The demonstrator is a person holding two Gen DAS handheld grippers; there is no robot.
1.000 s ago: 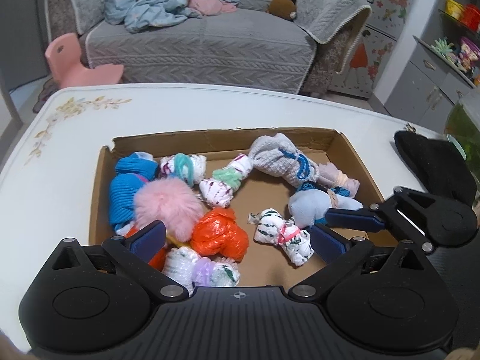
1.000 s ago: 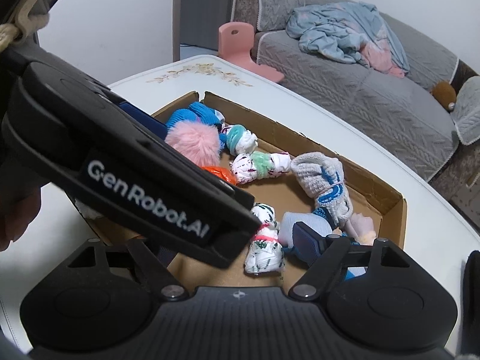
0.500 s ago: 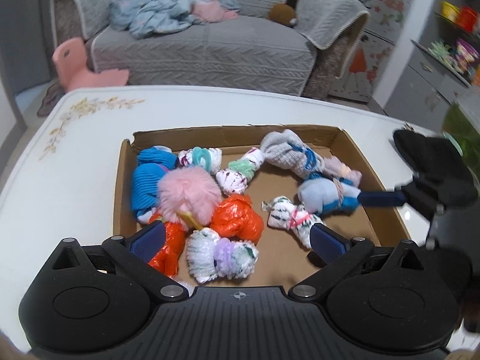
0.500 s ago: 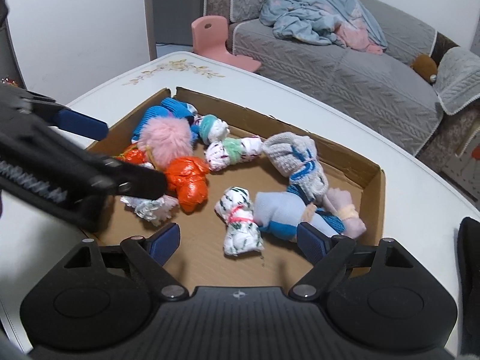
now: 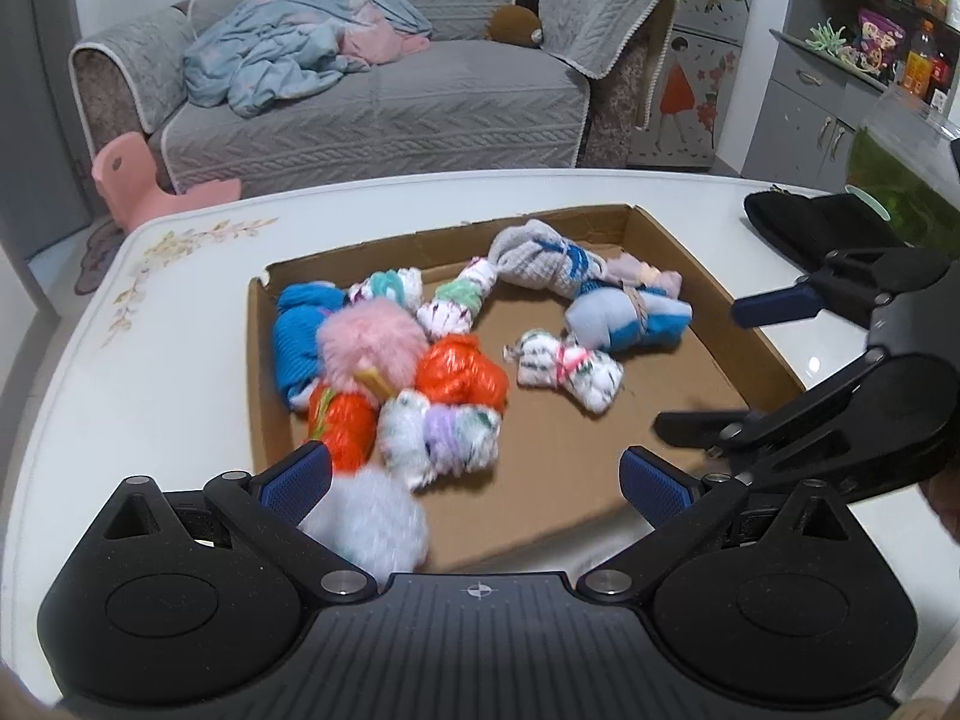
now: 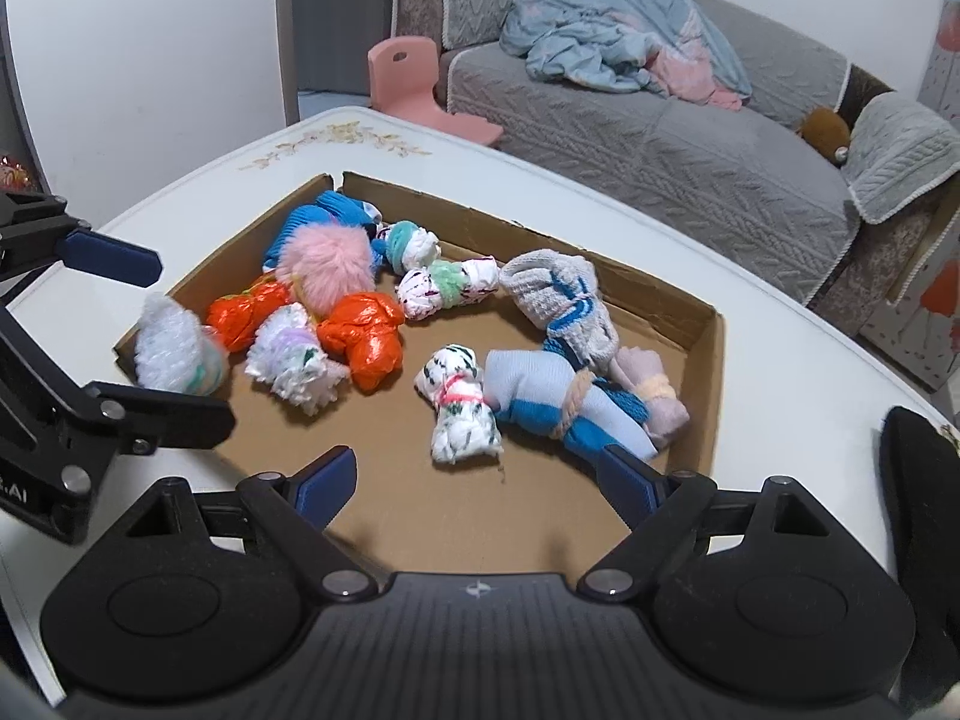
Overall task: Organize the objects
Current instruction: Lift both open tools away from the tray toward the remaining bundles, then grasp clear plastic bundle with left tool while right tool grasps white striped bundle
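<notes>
A shallow cardboard box [image 5: 258, 372] [image 6: 714, 372] holds several tied sock bundles: a pink pompom [image 5: 372, 342], orange bundles [image 5: 462, 372], a grey one [image 6: 558, 288], a light blue one [image 6: 540, 390], and a white one with a pink tie [image 6: 459, 414]. My left gripper [image 5: 474, 480] [image 6: 180, 342] stands open at the box's near left corner. A blurred fuzzy white ball [image 5: 366, 528] [image 6: 174, 354] is between its fingers, ungripped. My right gripper [image 6: 477, 474] [image 5: 705, 366] hangs over the near right part of the box. Its jaws are opening, and nothing is held between them.
The box lies on a white table [image 5: 150, 390] with a flower print. A black cloth object [image 5: 798, 222] [image 6: 918, 480] lies on the table right of the box. Behind the table are a grey sofa [image 5: 372, 102], a pink chair [image 6: 408, 84] and a cabinet [image 5: 804, 114].
The two grippers have drawn apart, the left toward the box's left corner and the right toward its right edge. The right jaws have widened. The fuzzy white ball has come into view.
</notes>
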